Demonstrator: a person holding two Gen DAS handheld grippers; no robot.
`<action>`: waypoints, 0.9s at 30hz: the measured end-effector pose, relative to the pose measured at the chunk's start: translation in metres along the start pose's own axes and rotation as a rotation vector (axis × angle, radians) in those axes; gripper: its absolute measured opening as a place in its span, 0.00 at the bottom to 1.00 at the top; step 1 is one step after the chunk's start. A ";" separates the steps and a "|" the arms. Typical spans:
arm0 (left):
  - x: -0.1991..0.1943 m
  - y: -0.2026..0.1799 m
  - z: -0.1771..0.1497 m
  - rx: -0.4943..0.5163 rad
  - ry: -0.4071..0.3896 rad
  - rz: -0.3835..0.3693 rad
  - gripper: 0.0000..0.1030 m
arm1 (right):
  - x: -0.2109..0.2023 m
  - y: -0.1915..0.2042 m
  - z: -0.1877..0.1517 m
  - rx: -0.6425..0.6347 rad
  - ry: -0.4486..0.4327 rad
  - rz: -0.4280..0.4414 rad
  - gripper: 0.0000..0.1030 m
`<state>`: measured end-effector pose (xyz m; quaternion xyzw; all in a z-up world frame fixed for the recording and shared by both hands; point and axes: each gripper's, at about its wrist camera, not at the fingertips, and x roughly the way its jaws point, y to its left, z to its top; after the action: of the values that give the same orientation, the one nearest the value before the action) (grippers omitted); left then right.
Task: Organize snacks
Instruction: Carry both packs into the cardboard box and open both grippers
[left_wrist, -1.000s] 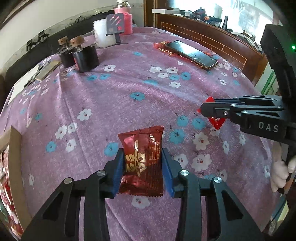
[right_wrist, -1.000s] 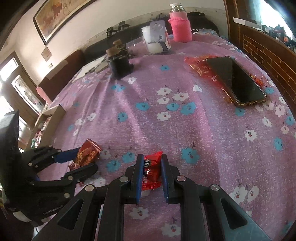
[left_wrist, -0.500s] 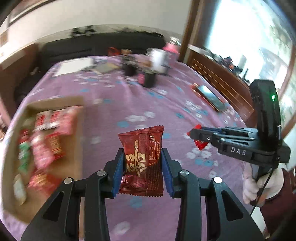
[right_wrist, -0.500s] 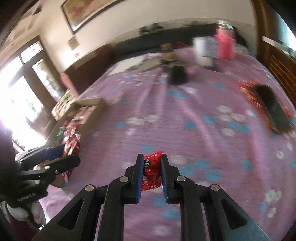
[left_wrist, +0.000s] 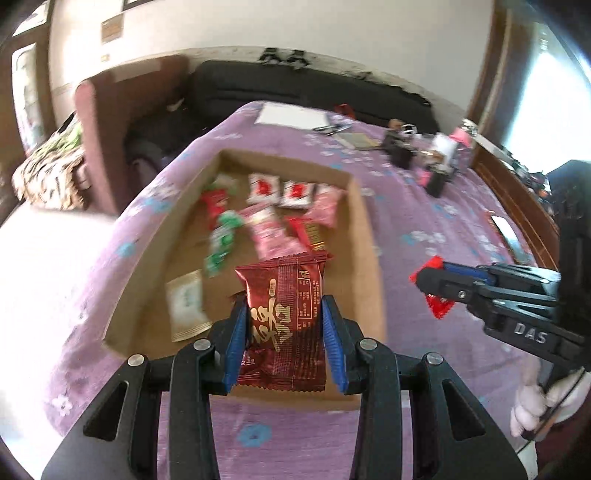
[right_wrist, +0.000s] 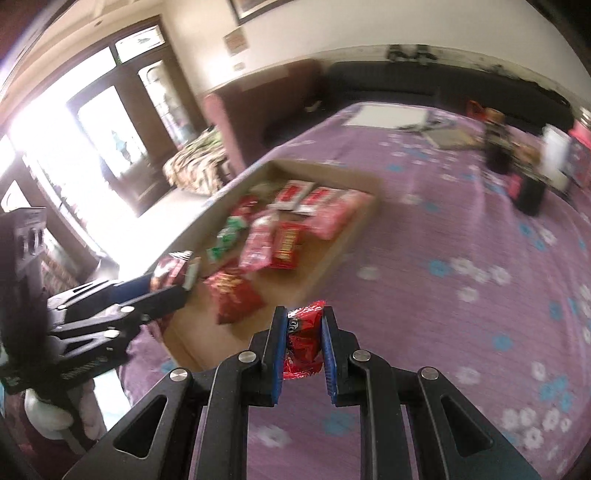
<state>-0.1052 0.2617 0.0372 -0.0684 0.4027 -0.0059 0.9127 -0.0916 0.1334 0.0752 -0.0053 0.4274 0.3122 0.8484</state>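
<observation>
Both claws have swung from the open purple floral cloth (left_wrist: 424, 258) toward the cardboard tray (left_wrist: 364, 236) of snacks. We see our left claw (left_wrist: 284, 332) pinching a dark red snack packet (left_wrist: 286, 314) above the tray, our right claw (right_wrist: 303, 345) clamped on a small red candy (right_wrist: 304, 341) beside it.

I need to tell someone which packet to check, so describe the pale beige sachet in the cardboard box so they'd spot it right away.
On the purple flowered tablecloth sits a shallow open cardboard box of snack packets. The beige sachet lies flat on the box floor by the left wall, at the near end, just left of the dark red packet in the left gripper. It is the only pale, plain one; its neighbours are red, pink or green.
</observation>
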 end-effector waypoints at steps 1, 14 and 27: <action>0.003 0.007 -0.002 -0.017 0.011 0.002 0.35 | 0.004 0.005 0.002 -0.009 0.004 0.002 0.17; 0.033 0.021 -0.014 -0.065 0.084 -0.021 0.36 | 0.064 0.034 0.022 -0.054 0.065 -0.021 0.17; 0.025 0.011 -0.016 -0.033 0.061 0.005 0.59 | 0.075 0.034 0.022 -0.058 0.058 -0.053 0.27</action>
<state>-0.1009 0.2692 0.0068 -0.0821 0.4304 0.0012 0.8989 -0.0606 0.2059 0.0434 -0.0504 0.4422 0.3018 0.8431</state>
